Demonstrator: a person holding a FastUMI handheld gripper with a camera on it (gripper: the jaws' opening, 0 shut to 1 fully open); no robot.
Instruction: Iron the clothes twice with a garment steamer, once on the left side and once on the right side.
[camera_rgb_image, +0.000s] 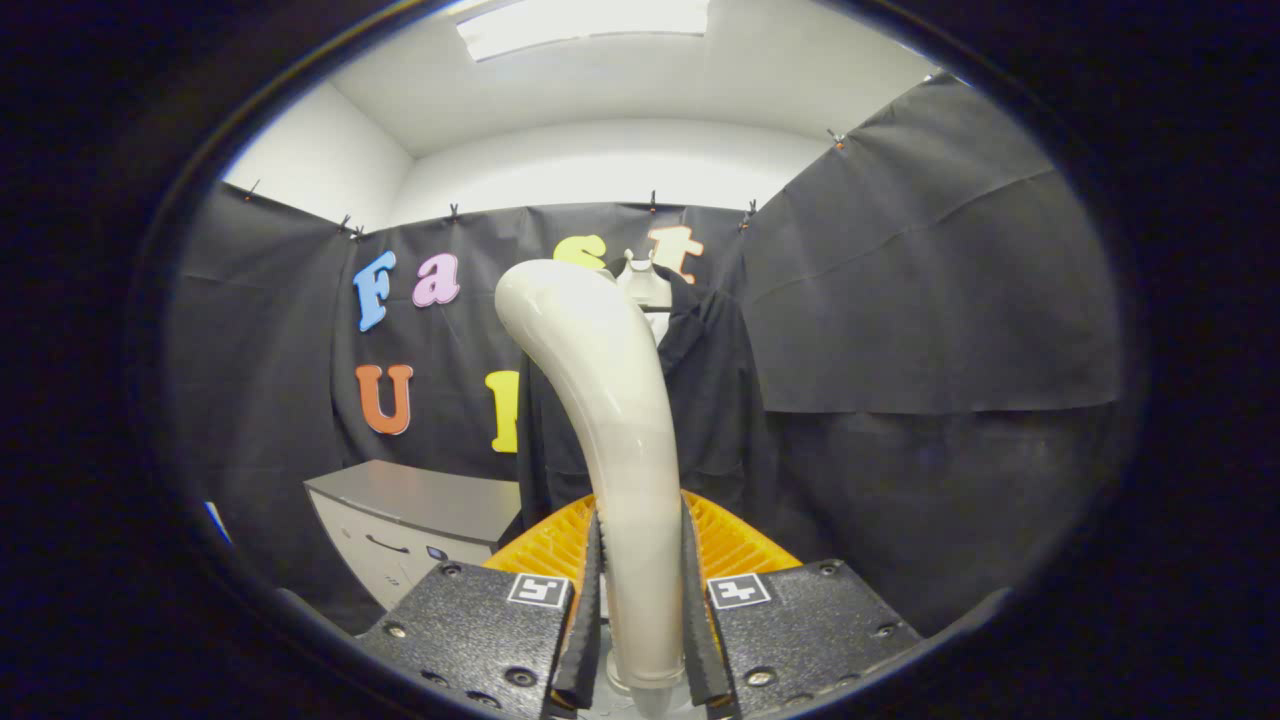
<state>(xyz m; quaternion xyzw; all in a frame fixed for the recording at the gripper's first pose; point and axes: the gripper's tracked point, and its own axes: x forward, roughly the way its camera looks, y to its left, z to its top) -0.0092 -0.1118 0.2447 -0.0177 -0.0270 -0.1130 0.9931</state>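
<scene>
Steamer handle (620, 420) clamped between gripper (640, 600) jaws; dark garment (715, 400) beyond.

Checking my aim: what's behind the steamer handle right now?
Gripper clamps the steamer handle. Behind it, the dark garment hangs on a mannequin; the garment's middle is hidden.

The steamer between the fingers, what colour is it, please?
Glossy cream-white steamer, clearest in the gripper view.

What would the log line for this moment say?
tongs: shut on steamer handle | garment: hanging beyond, untouched | cabinet: beside garment
</scene>
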